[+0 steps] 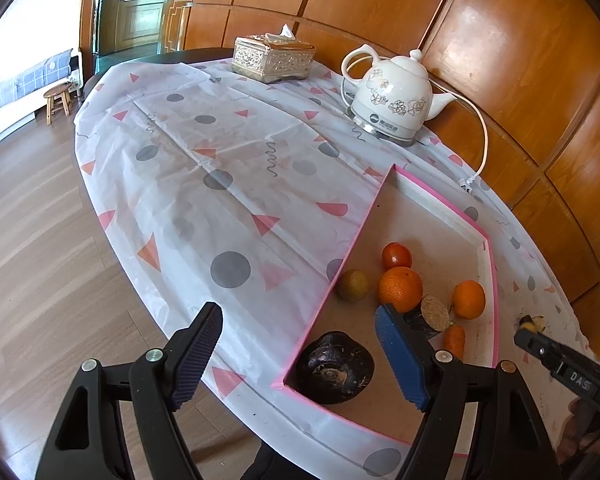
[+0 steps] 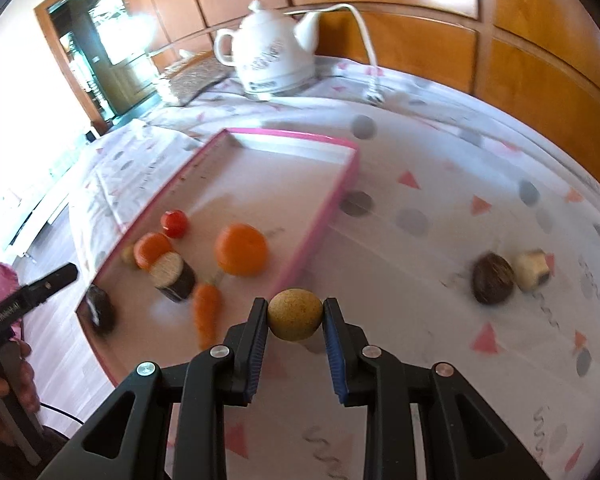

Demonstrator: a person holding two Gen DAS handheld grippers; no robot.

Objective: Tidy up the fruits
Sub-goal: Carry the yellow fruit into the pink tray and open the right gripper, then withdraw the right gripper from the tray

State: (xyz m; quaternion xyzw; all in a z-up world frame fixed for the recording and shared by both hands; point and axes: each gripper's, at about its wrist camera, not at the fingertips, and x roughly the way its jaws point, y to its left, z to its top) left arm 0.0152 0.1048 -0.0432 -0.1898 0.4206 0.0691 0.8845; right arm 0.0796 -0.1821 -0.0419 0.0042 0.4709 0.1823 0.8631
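A pink-rimmed tray (image 1: 496,280) (image 2: 332,204) on the table holds two oranges (image 1: 400,288) (image 2: 241,249), a red tomato (image 1: 396,255) (image 2: 174,223), a small green-brown fruit (image 1: 353,285), a carrot (image 2: 206,312), a cut dark cylinder (image 2: 173,276) and a dark round fruit (image 1: 334,366) (image 2: 100,308). My left gripper (image 1: 300,354) is open and empty above the tray's near left corner. My right gripper (image 2: 296,316) is shut on a yellowish-brown round fruit (image 2: 295,314), held just right of the tray's near end. A dark brown fruit (image 2: 493,283) and a pale cut piece (image 2: 534,270) lie on the cloth to the right.
A white kettle (image 1: 394,96) (image 2: 274,56) with its cord and a tissue box (image 1: 273,58) stand at the table's far side by the wooden wall. The patterned cloth (image 1: 220,184) covers the table. Wooden floor lies to the left.
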